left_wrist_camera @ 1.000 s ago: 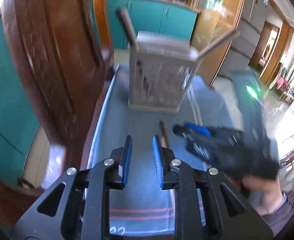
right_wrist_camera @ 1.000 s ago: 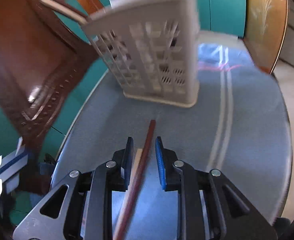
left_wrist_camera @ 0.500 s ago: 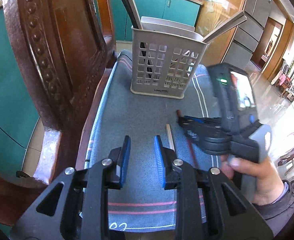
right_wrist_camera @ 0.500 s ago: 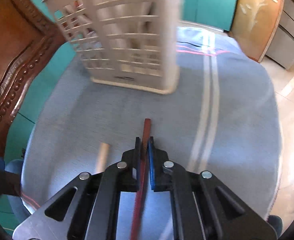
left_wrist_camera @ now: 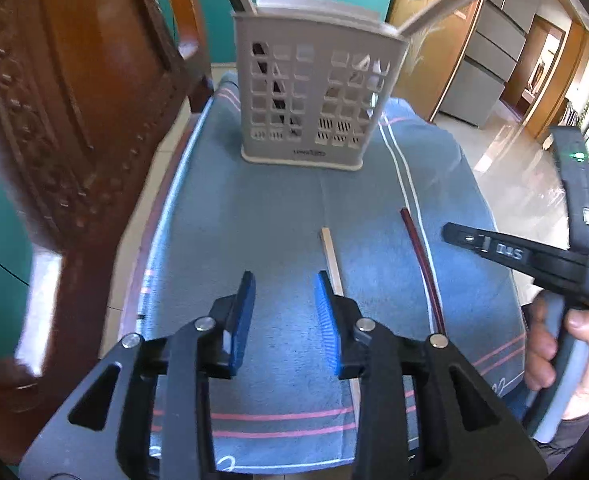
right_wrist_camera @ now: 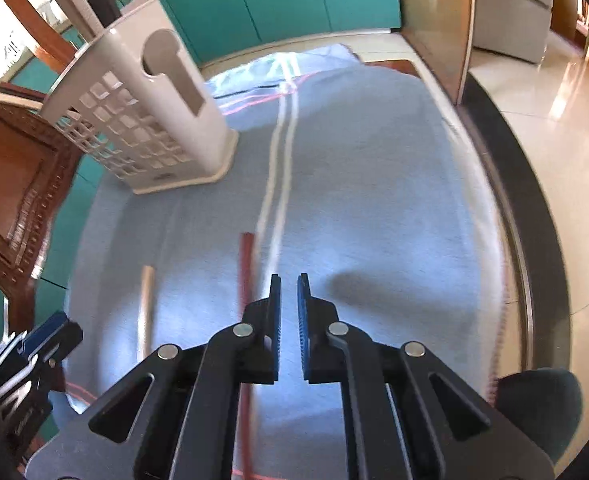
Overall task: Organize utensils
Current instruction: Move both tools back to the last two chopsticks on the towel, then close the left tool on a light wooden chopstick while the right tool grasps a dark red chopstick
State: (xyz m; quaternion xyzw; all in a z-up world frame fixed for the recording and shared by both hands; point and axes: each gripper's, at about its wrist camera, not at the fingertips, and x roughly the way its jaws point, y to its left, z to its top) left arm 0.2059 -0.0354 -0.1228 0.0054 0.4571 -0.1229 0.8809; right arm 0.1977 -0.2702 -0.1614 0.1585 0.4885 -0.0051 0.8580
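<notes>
The left gripper (left_wrist_camera: 284,322) hung over the blue cloth (left_wrist_camera: 262,216) with its jaws opening and nothing between them; the pale chopstick (left_wrist_camera: 331,256) lay just beside its right-hand pad, outside the gap. That was the first worry: a descent from there would likely have set that pad on top of the stick or nudged it aside rather than straddling it.

The right gripper (right_wrist_camera: 289,322) sat all but closed on nothing, the dark red chopstick (right_wrist_camera: 246,268) lying loose just to its left and running back under its frame (so no hold there at all). Closed jaws coming down beside a thin stick would probably only roll it across the cloth, perhaps onto the pale one.

Ahead of both grippers stood the grey utensil basket (left_wrist_camera: 314,100), upright on the worktop, with other sticks already leaning out of its top. It looked light, and a chopstick carried in at a slant could have caught the rim and tipped or shoved it. The cloth was another hazard: a pad pressed too low might have dragged a fold and shifted both sticks. The two grippers were also near each other, so a crossing reach risked a knock.
</notes>
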